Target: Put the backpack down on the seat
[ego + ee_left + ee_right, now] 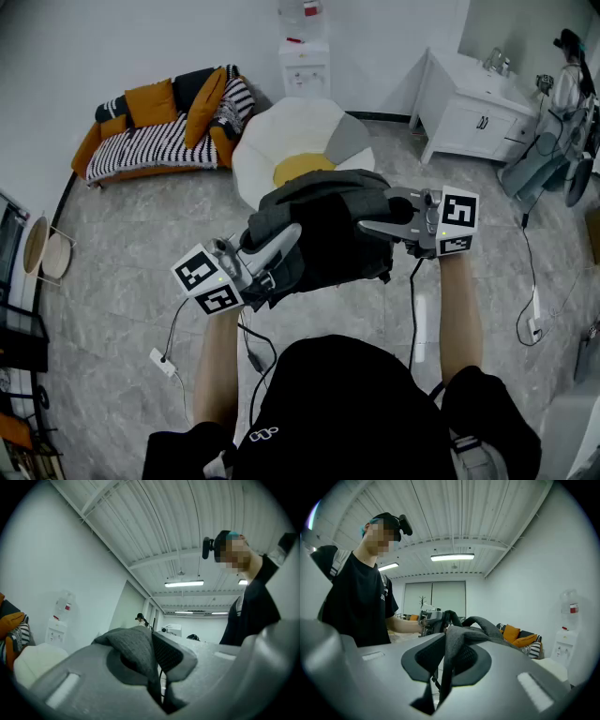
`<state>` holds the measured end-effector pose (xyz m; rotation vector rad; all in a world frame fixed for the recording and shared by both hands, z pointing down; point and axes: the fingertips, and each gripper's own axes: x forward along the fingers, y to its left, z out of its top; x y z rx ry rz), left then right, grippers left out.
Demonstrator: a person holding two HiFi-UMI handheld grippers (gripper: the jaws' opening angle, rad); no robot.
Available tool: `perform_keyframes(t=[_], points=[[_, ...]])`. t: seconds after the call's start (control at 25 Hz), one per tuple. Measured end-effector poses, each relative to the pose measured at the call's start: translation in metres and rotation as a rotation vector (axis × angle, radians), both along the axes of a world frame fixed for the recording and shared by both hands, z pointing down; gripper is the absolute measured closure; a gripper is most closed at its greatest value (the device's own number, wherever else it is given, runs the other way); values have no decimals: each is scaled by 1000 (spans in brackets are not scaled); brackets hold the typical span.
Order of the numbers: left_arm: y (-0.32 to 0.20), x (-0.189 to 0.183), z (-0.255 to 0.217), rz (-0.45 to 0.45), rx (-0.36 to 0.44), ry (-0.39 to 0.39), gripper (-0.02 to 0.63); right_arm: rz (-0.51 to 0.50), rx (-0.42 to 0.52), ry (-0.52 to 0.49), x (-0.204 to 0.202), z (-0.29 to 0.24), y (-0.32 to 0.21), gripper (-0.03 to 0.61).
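Observation:
A dark grey and black backpack [323, 234] hangs in the air between my two grippers, over the floor just in front of the seat. The seat [291, 131] is a round white lounge chair with a yellow and a grey patch. My left gripper [278, 246] is shut on a grey strap [133, 648] at the bag's left side. My right gripper [372, 225] is shut on another grey strap [454, 641] at the bag's right side. In both gripper views the fabric is pinched between the pads [171, 656] [422, 660].
A sofa [159, 127] with orange cushions and a striped blanket stands at the back left. A water dispenser [305, 56] is behind the seat, a white cabinet [473, 108] at the back right. Cables and a power strip [164, 361] lie on the floor by my feet.

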<state>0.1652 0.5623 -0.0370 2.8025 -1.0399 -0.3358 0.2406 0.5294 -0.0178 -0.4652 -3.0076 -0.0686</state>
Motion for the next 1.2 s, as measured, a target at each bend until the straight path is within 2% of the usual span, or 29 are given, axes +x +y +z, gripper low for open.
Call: perform_keyframes(t=[0.44,0.96,1.2], points=[[6,8,-14,-66,39,19,581,-30,-3,-10,7,-1,9,537],[-12,7,-5,-66,-34,41,581,-27,-58,9,10,13,-1,537],[-12,8,-14,-49,3,18,581,-5,-14,-10,11,6,1,537]])
